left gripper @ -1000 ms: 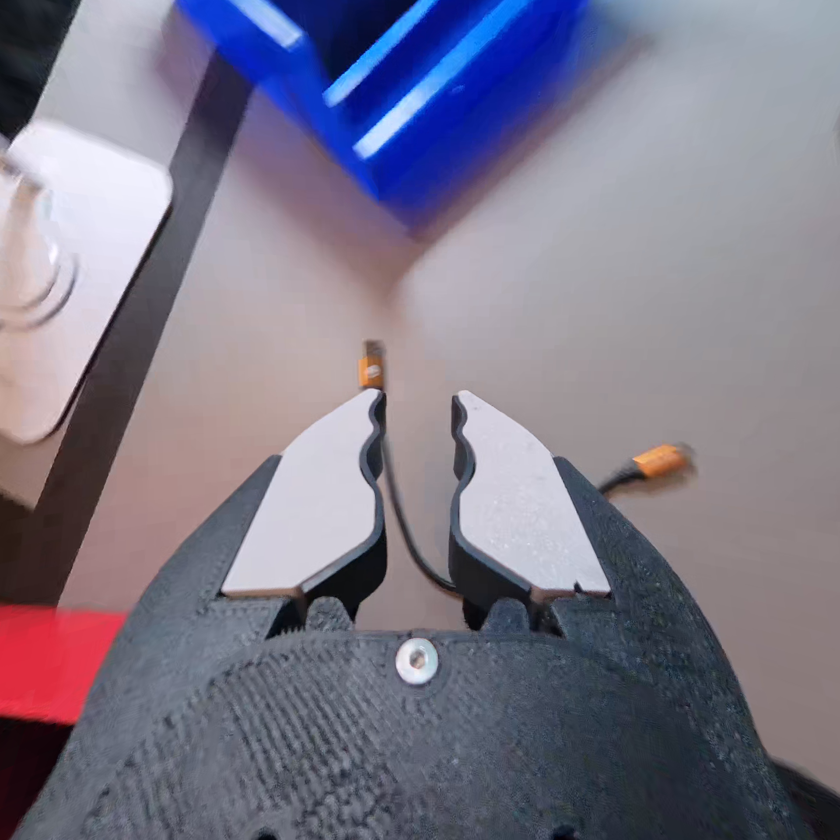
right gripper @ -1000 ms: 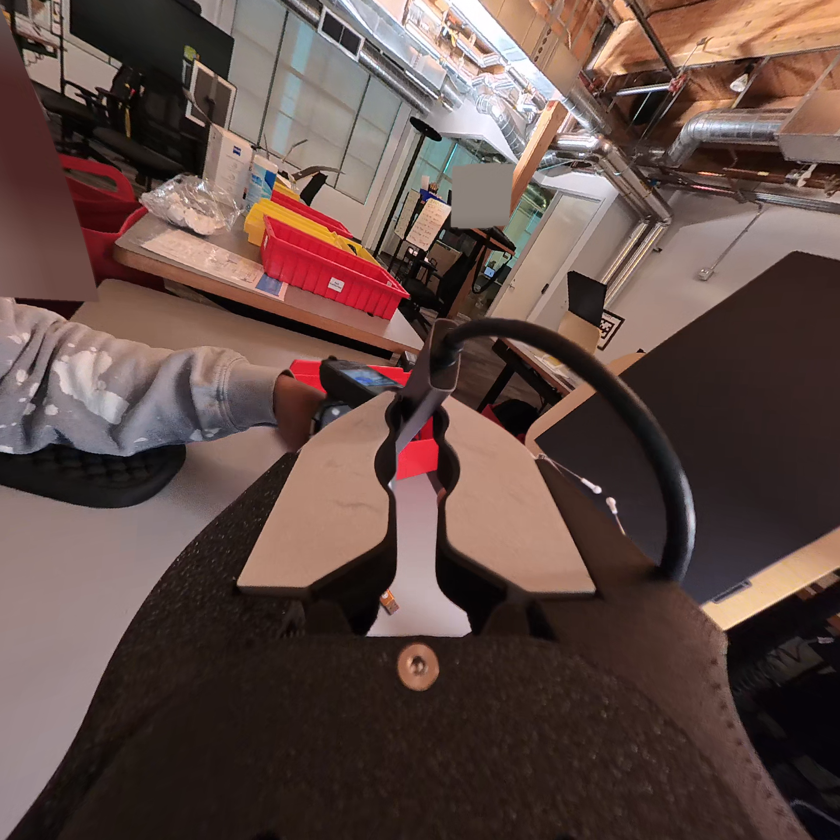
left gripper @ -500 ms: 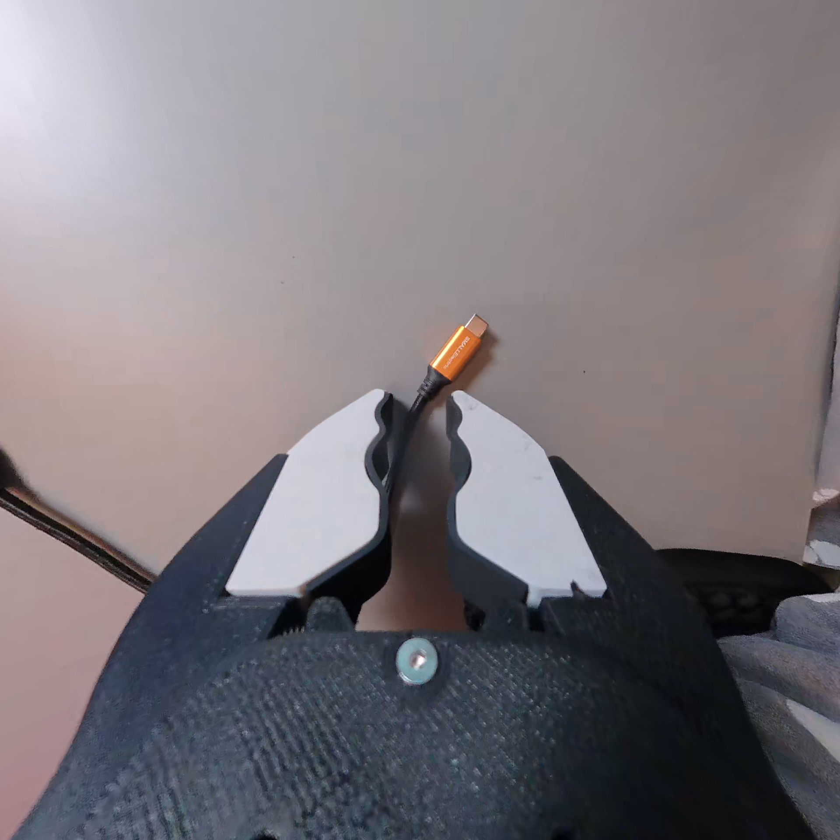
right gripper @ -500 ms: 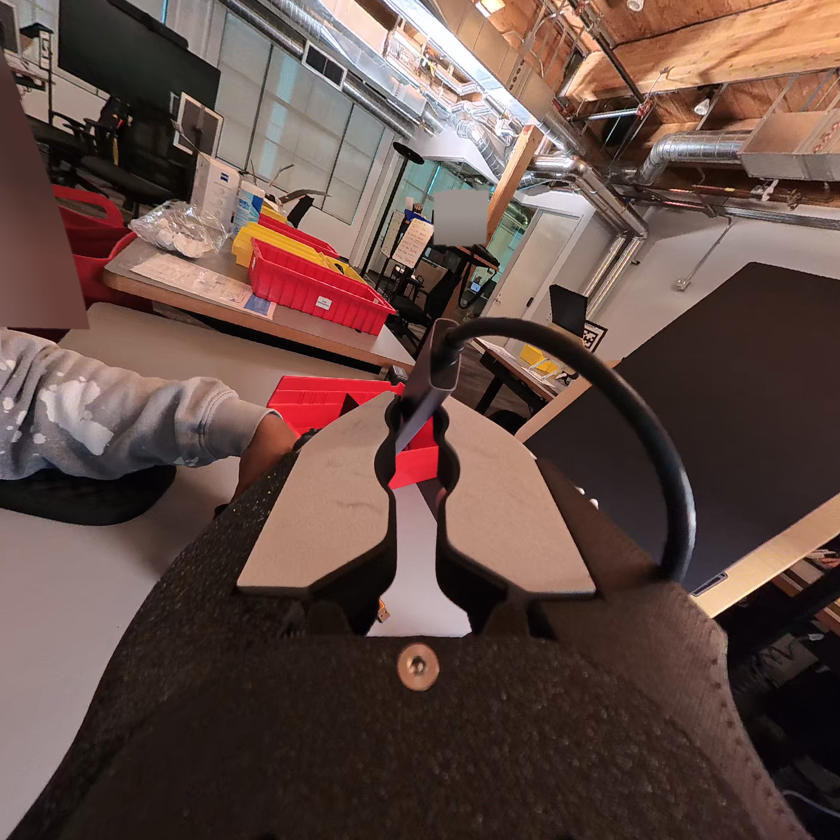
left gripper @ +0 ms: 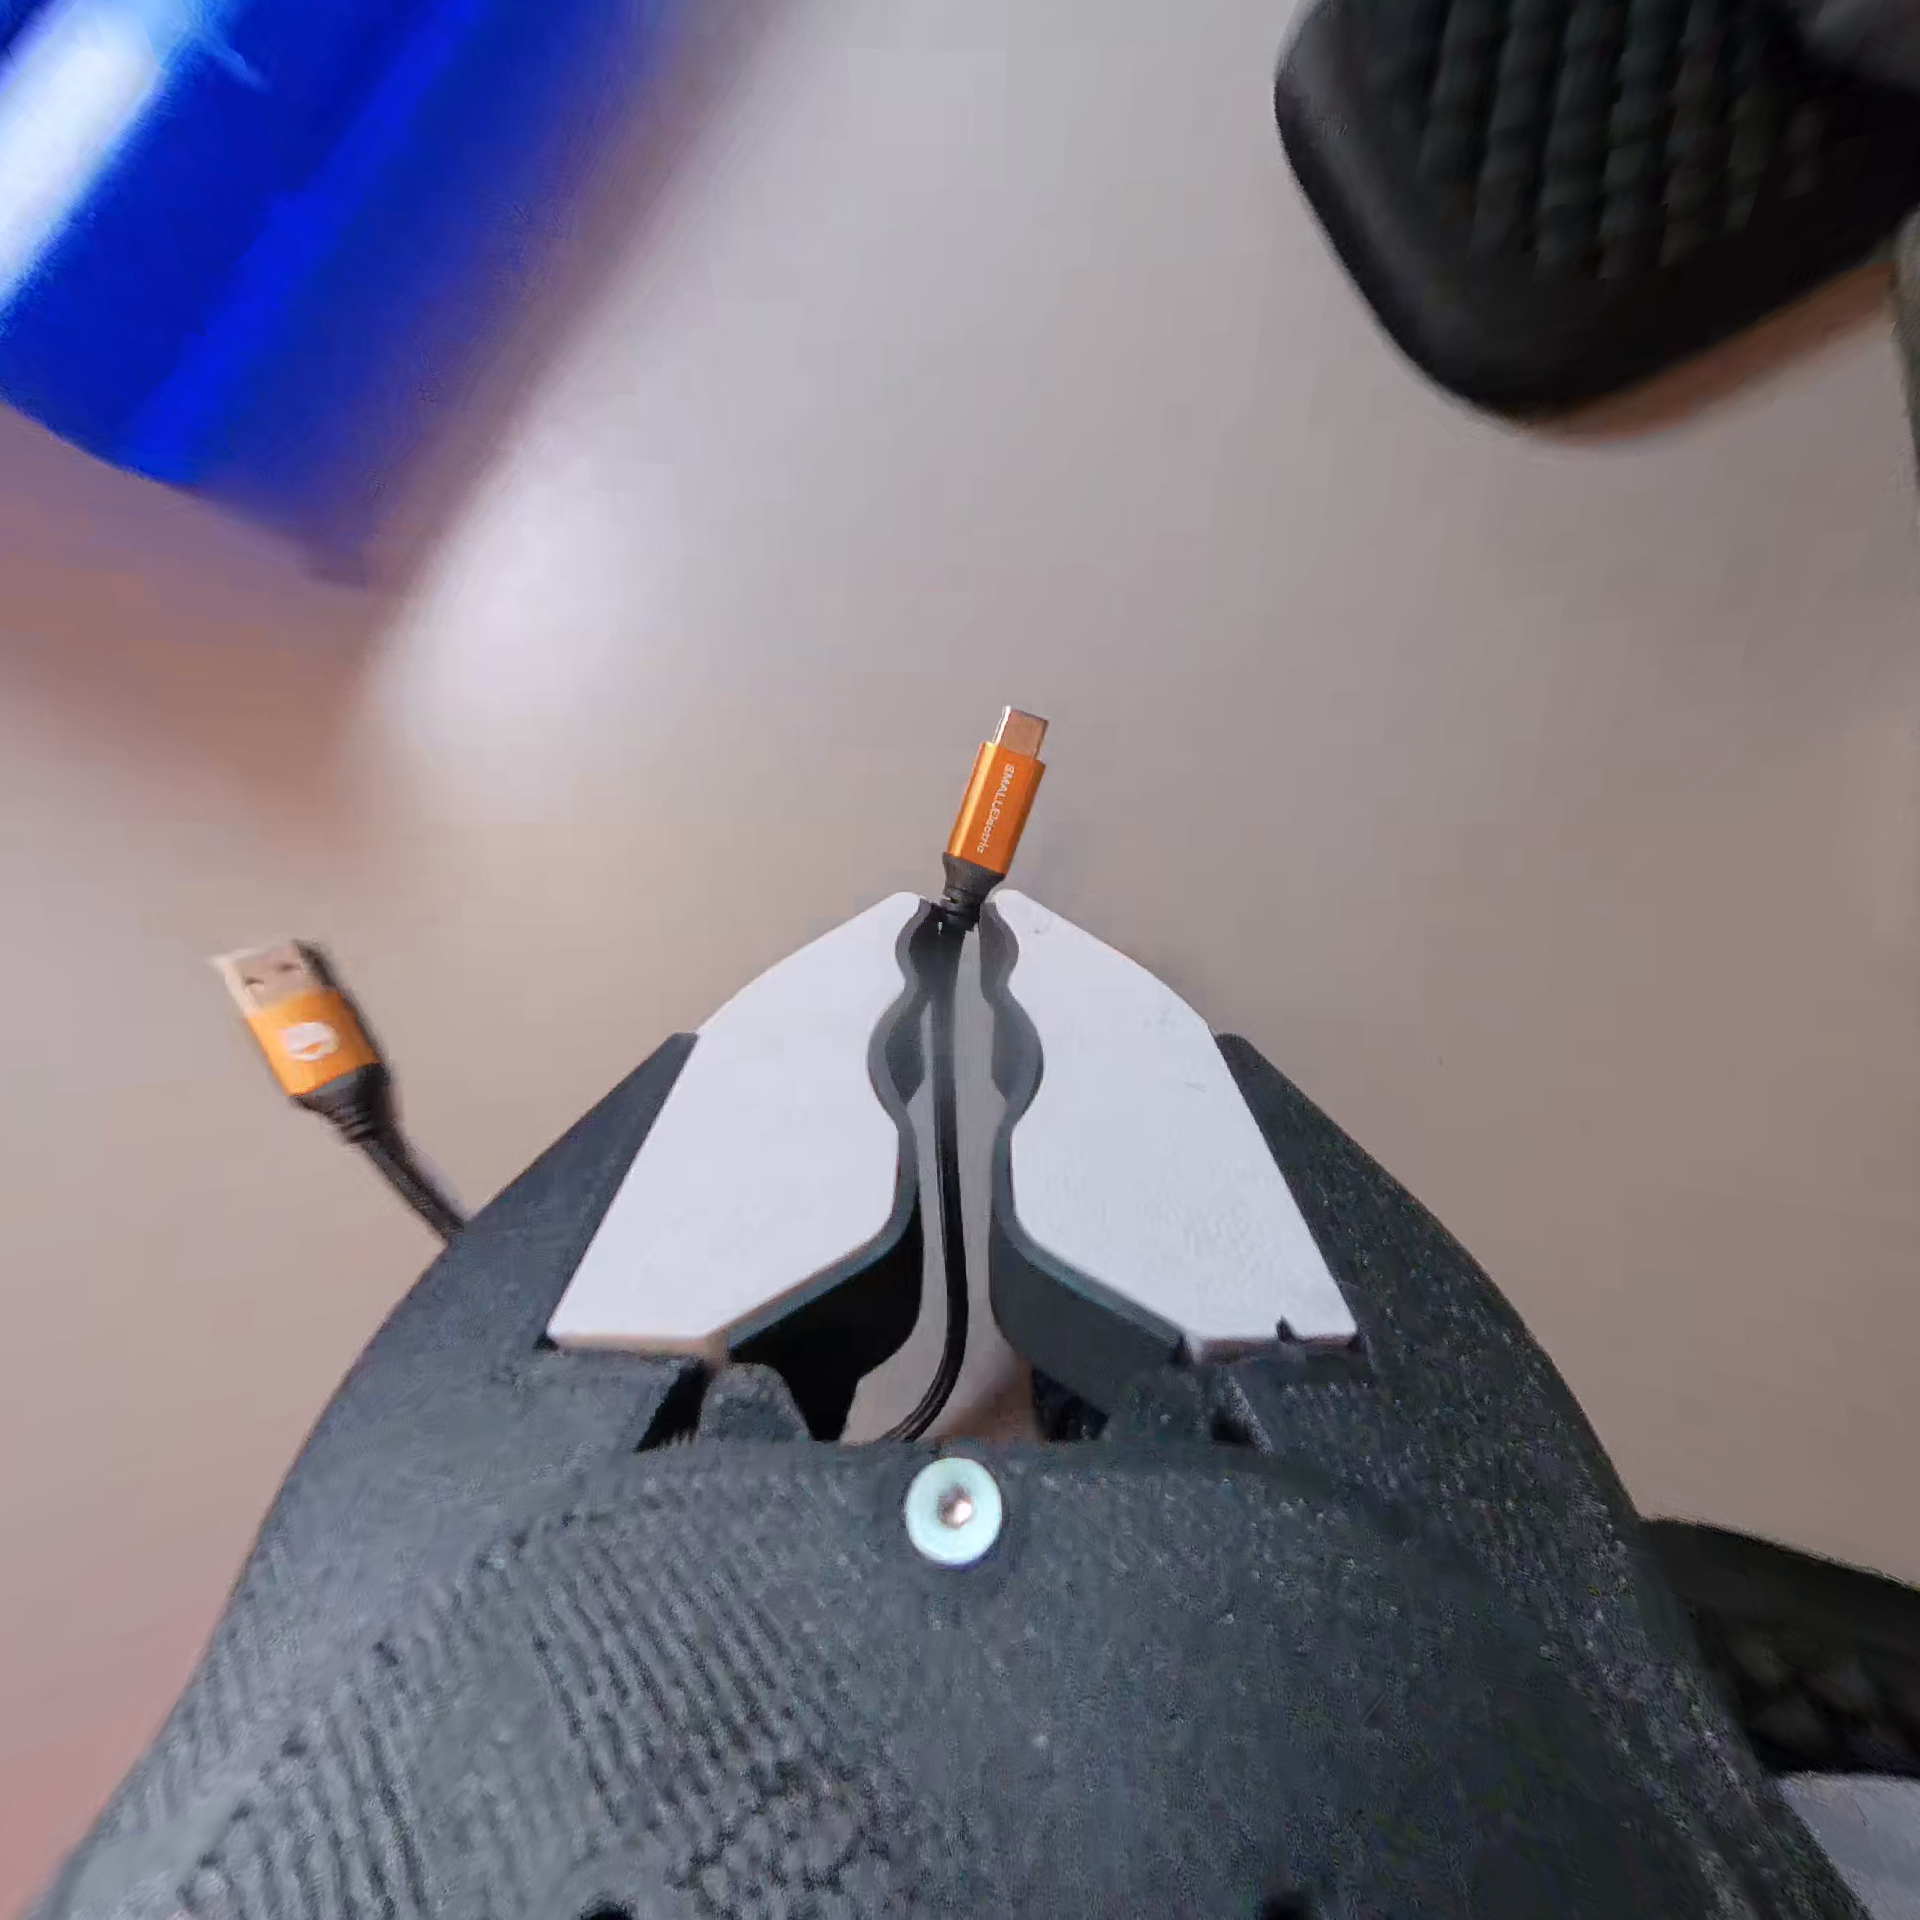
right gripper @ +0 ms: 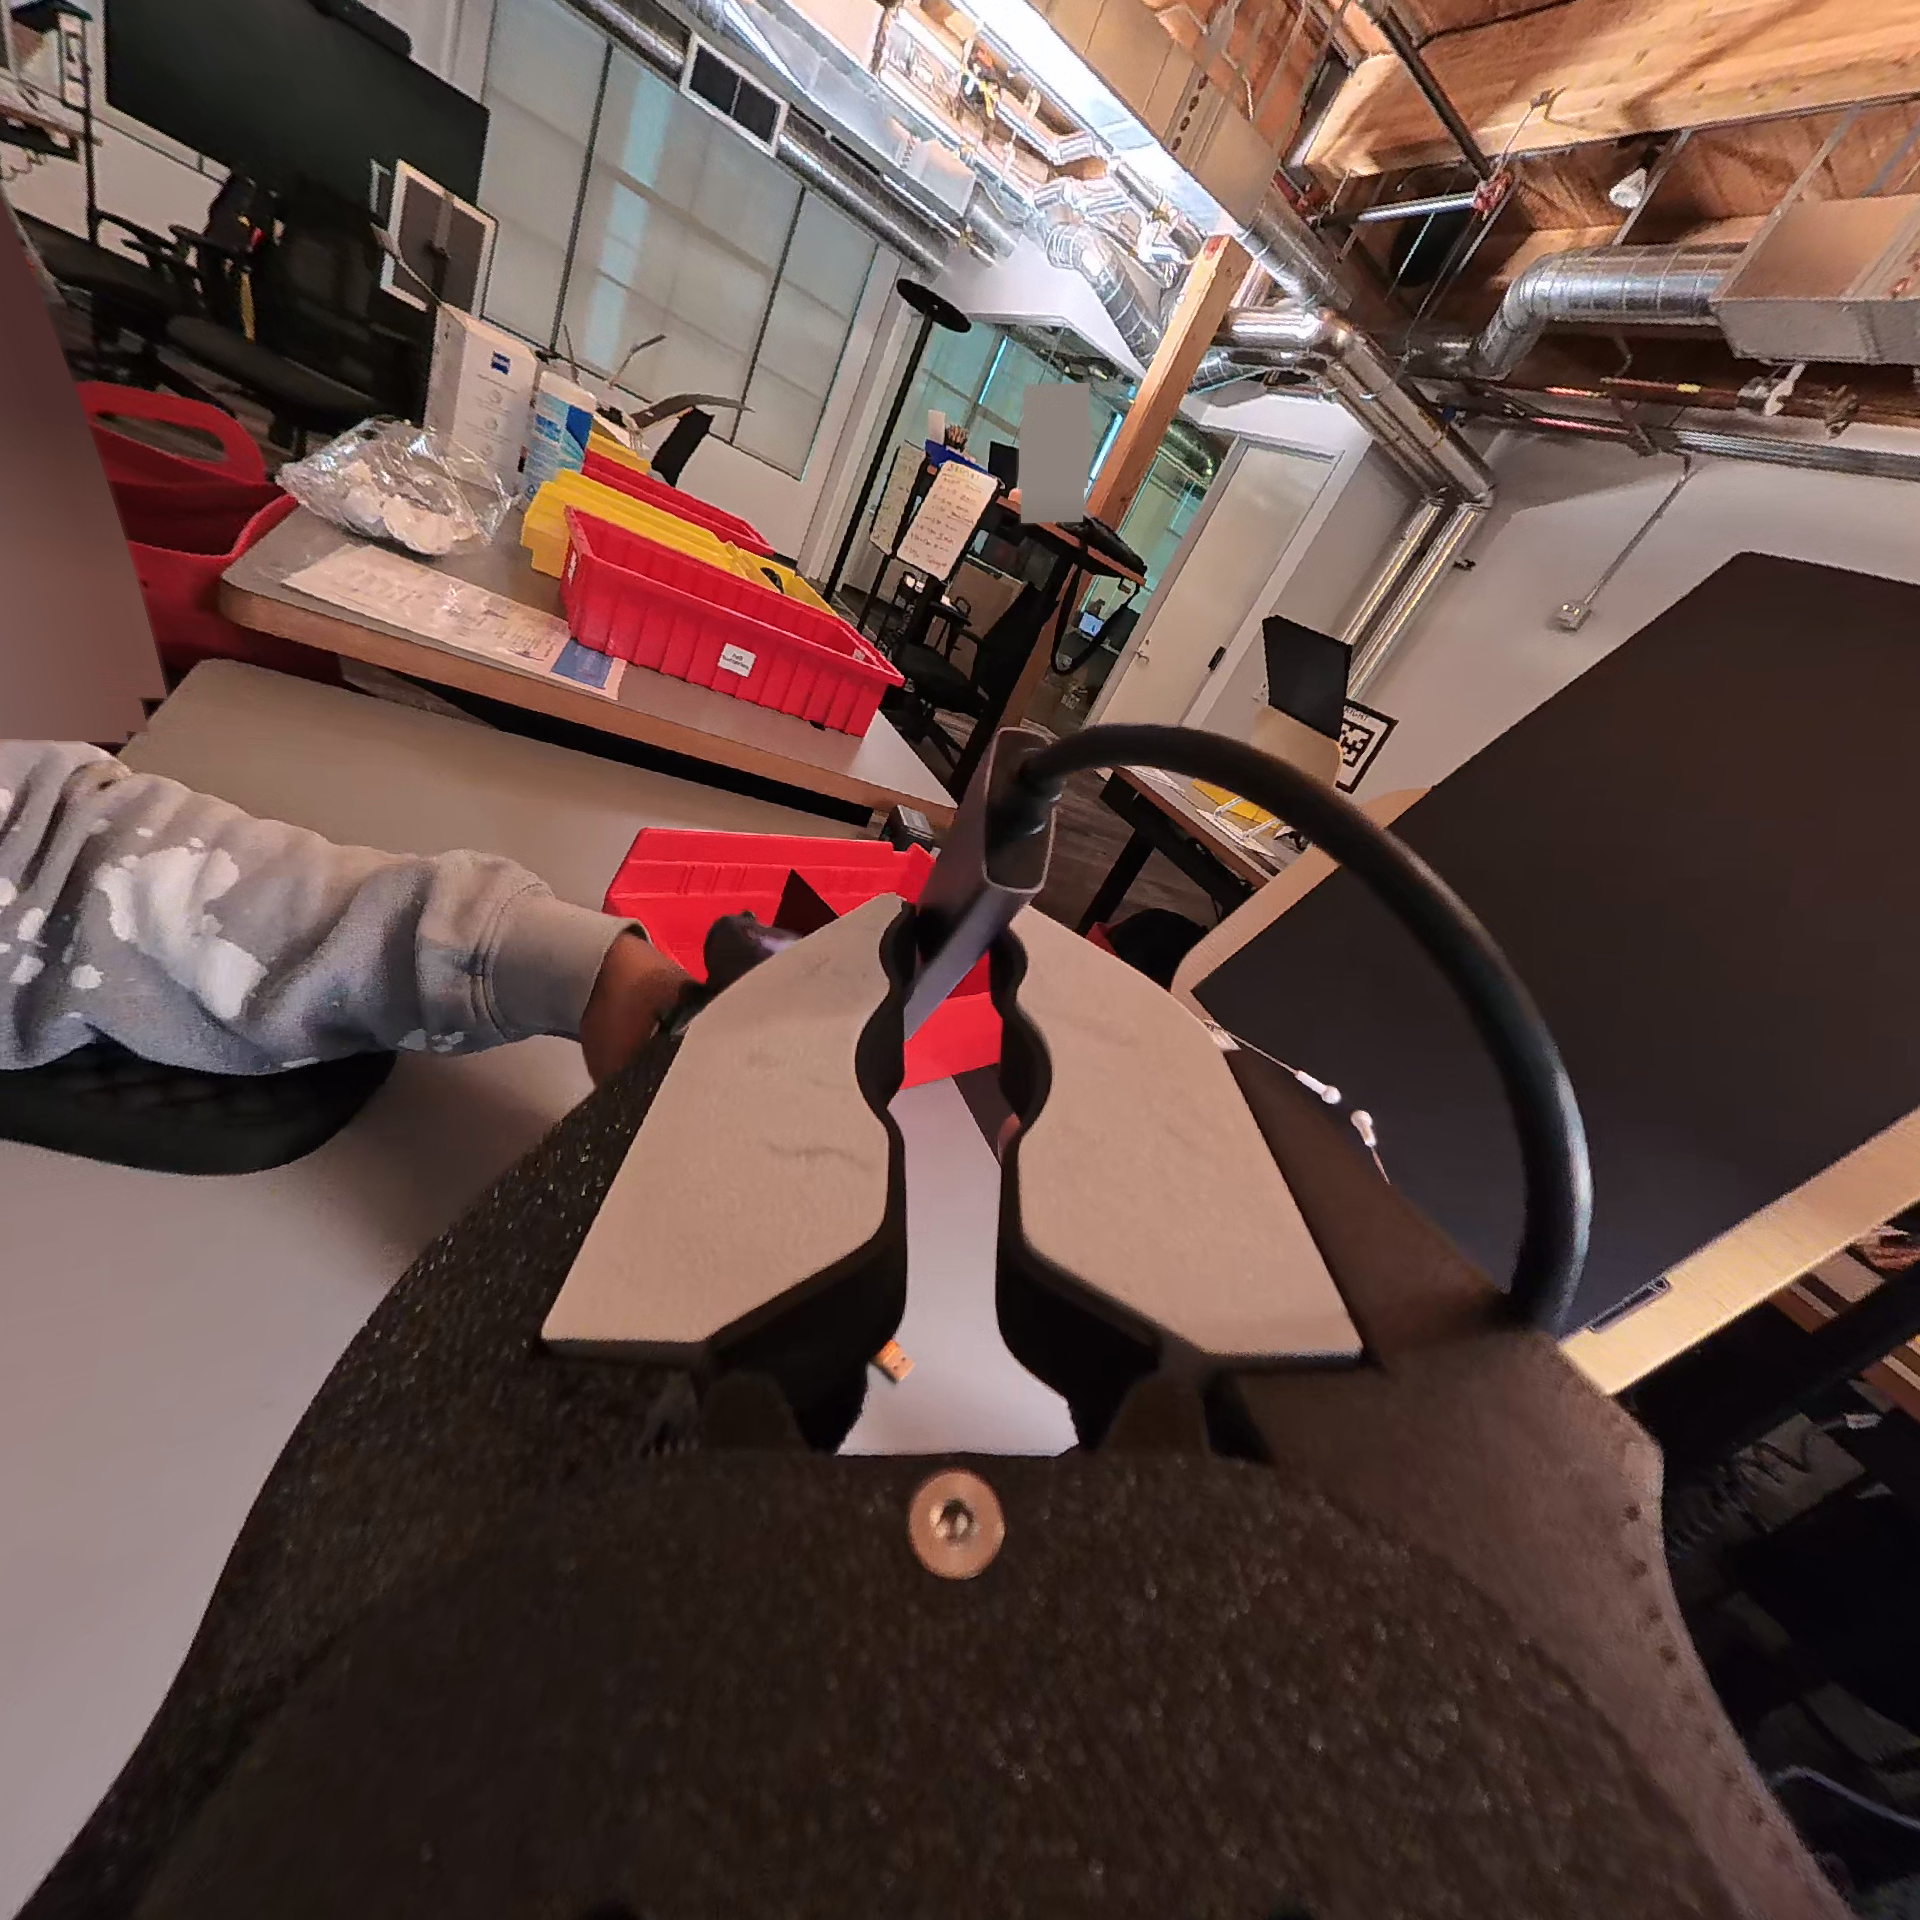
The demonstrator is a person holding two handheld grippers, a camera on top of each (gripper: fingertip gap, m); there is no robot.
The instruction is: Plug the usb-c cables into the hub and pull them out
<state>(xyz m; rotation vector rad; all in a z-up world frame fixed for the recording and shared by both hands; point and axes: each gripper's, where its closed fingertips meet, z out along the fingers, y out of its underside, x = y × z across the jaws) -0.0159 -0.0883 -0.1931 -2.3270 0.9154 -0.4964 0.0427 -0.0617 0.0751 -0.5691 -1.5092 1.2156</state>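
While the left wrist view looked down on a pale table (left gripper: 1351,644), the left gripper (left gripper: 961,904) was pinched shut on a thin black usb-c cable (left gripper: 951,1195) just behind its orange plug (left gripper: 995,800). That plug stuck out beyond the fingertips (left gripper: 1039,925), pointing away from the camera, its metal tip bare. To the near left a second orange plug (left gripper: 301,1039) showed, blurred, its dark cord running under the gripper body. A blurred blue bin (left gripper: 208,260) filled the far left, and a black padded rest (left gripper: 1621,187) the far right.

In the right wrist view the right gripper (right gripper: 951,925) was closed on the hub (right gripper: 982,883), a slim grey metal bar standing tilted between the tips, with its own thick black lead (right gripper: 1455,935) arching to the right and back down behind the gripper. A person's grey mottled sleeve (right gripper: 260,935) reached in from the left over the table, and a red tray (right gripper: 769,894) sat just beyond the fingers.

The cable looked light and limp, so a hold on the cord would probably let the plug droop or swivel; taking the stiff orange shell itself seemed surer for pushing straight in. The hub appeared rigid, smooth and likely slippery, best held by its flat faces. Which of its ports faced the plug could not be told.
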